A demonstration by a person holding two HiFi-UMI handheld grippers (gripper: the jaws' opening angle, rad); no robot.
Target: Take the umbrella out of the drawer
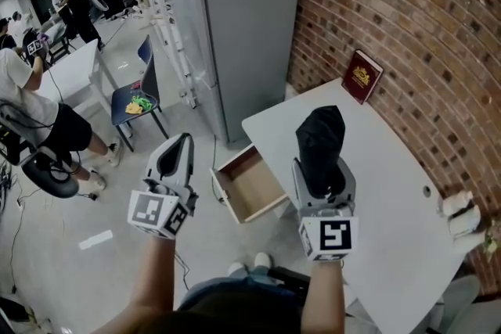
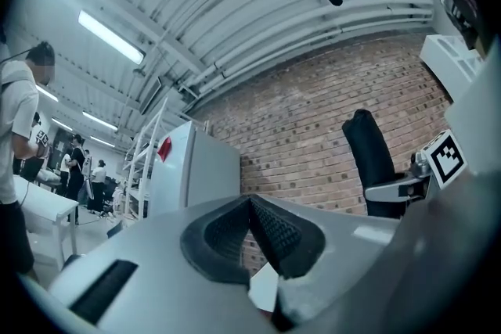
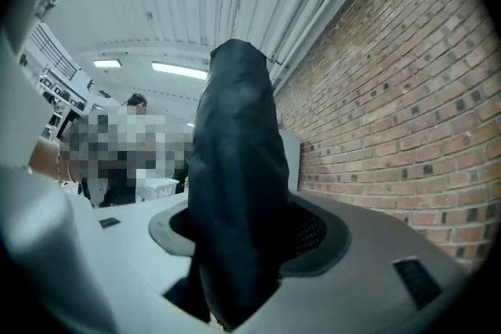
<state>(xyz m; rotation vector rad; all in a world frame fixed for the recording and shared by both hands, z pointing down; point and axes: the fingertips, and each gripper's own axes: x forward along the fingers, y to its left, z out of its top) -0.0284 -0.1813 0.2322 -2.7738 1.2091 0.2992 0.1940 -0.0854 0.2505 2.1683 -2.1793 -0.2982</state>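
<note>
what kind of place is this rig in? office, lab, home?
Most likely a shared lab or workshop, not a home: a brick wall, a tall grey cabinet, strip lights on a bare ceiling, and other people working at white desks behind.

Black umbrella [image 1: 319, 138]. White worktop [image 1: 391, 192]. Pale wood drawer [image 1: 252, 188]. Dark red, gold-stamped book [image 1: 362, 76]. Red-brown brick wall [image 1: 423, 19]. Grey left tongs [image 1: 182, 143] and right tongs [image 1: 323, 176], with black-and-white square markers [image 1: 156, 213].
</note>
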